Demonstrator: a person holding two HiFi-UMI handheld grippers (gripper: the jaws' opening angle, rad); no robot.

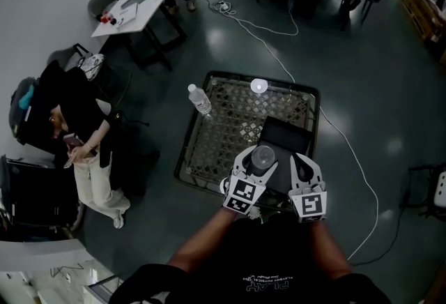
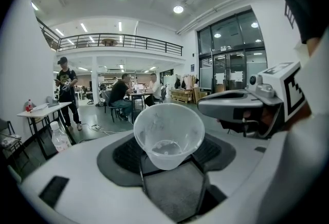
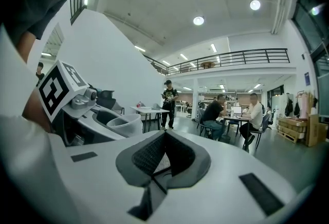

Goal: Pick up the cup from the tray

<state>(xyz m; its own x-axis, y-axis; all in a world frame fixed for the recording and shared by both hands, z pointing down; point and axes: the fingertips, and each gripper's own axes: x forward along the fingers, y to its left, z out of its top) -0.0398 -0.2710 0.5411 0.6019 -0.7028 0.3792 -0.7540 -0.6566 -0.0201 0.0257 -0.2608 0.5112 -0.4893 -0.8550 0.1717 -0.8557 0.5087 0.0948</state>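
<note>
Left gripper view, left gripper [image 2: 169, 162] clasping cup [image 2: 168, 130]

Head view first: your left claw [image 1: 261, 160] and right claw [image 1: 304, 162] sit over the near edge of the desk [image 1: 223, 130], so that rim is covered. The tray [image 1: 284, 134] is half buried under them too, and you can't see where its near side ends. The little clear thing [image 1: 259, 85] at the desk's far edge is too small to call. The bottle [image 1: 199, 100] label is unreadable as well. In the right gripper view the cup [image 3: 125, 124] shows only its rim; the rest is behind the left claw. In the left gripper view the right claw runs off the right edge.
</note>
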